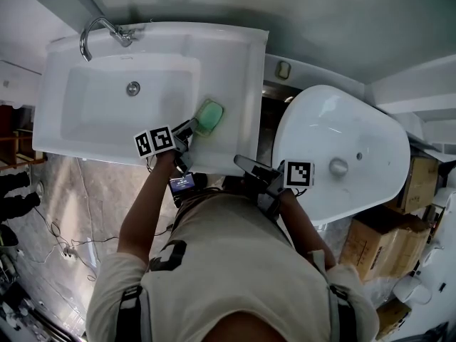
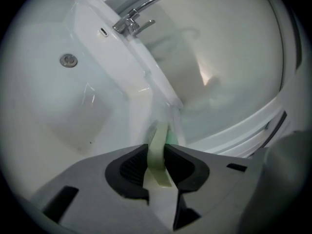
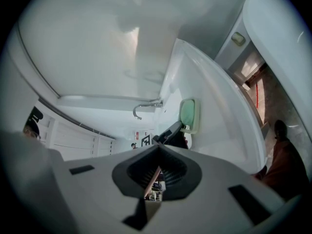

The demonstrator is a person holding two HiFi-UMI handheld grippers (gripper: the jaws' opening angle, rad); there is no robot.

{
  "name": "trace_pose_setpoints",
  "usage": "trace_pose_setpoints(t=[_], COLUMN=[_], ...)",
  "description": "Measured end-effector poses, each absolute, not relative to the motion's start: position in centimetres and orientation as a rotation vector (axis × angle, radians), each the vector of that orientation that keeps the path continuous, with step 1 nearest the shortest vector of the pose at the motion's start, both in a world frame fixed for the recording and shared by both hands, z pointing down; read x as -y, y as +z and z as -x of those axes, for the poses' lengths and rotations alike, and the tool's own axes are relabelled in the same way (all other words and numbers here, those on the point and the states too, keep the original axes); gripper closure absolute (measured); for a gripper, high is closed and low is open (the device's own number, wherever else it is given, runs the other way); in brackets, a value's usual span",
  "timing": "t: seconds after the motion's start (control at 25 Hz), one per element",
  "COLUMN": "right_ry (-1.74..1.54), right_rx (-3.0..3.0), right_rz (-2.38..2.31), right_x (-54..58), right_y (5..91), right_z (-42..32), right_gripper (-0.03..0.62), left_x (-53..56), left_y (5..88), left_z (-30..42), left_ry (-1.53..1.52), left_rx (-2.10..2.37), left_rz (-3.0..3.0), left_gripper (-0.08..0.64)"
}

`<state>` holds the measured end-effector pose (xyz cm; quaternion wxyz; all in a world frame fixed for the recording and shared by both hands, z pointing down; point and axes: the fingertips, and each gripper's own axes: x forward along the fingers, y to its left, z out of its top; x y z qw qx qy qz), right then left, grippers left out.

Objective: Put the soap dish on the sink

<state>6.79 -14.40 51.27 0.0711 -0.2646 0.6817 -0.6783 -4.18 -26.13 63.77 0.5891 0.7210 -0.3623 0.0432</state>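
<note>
The pale green soap dish lies on the flat right ledge of the white sink, beside the basin. My left gripper reaches it from the near side and is shut on its near rim. In the left gripper view the thin green rim of the dish stands on edge between the two dark pads of my left gripper. My right gripper hovers off the sink's front right corner, shut and holding nothing. The right gripper view shows the dish with the left gripper on it.
A chrome faucet stands at the sink's back left, and a drain sits in the basin. A second white basin stands to the right across a narrow gap. Cardboard boxes are on the floor at right.
</note>
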Motion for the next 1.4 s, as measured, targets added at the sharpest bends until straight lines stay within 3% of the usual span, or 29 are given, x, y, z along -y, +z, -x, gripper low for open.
trace_pose_setpoints(t=[0.2, 0.56, 1.12, 1.4], right_ry=[-2.043, -2.052, -2.034, -2.031], right_rx=[-2.047, -2.039, -2.053, -2.063], right_rz=[0.805, 0.819, 0.819, 0.812], right_x=[14.3, 14.3, 14.4, 14.4], right_y=[51.3, 51.3, 51.2, 51.4], right_z=[-6.9, -6.8, -6.6, -6.4], right_gripper=[0.581, 0.581, 0.581, 0.581], left_x=[25.9, 23.7, 22.3, 23.1], left_y=[64.4, 64.6, 64.7, 64.9], left_z=[4.5, 3.3, 1.8, 0.5], left_ry=[0.346, 0.648, 1.020, 0.977], left_rx=[0.891, 0.702, 0.633, 0.706], left_rz=[-1.812, -2.058, -2.399, -2.382], left_gripper=[0.428, 0.287, 0.261, 0.261])
